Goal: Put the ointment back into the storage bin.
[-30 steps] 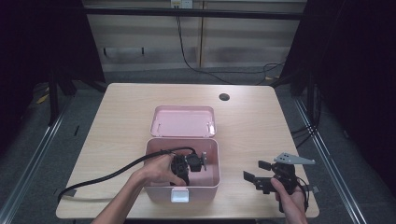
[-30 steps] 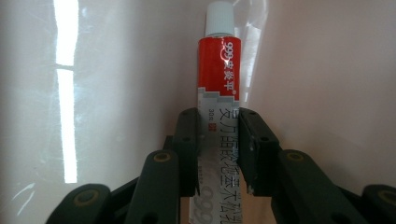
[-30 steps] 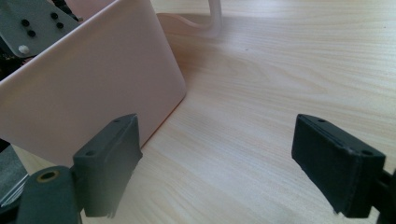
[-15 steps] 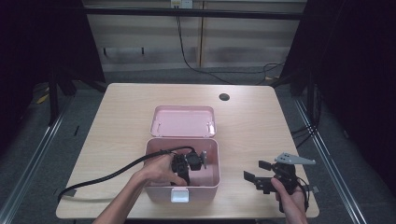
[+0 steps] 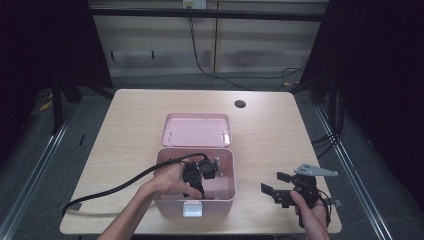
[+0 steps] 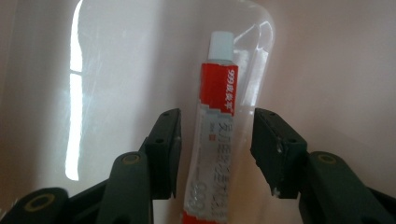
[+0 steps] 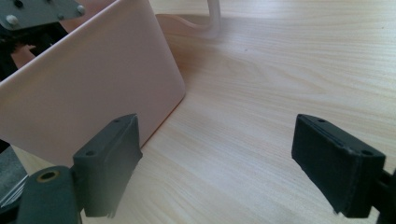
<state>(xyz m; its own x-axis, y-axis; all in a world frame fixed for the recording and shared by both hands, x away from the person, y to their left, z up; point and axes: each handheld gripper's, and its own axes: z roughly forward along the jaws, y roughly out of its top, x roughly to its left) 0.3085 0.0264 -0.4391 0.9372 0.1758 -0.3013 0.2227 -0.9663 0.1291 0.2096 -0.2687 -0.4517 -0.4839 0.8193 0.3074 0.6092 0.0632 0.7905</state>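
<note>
Box-floor tube [image 6: 215, 140], fingers [image 6: 163, 149] newly parted

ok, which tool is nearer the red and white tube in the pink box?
Left. The left tool is down inside the pink box, jaws just opened, straddling the tube without pressing it. The right tool sits outside the box, over bare table to its right.

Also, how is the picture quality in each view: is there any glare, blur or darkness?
High view: the table is evenly lit, the surroundings are very dark. Left gripper view: bright streaks of glare lie on the pink box wall; the tube is readable, slightly soft near the bottom edge. Right gripper view: the wood grain is sharp, the near jaws are a little blurred.
</note>
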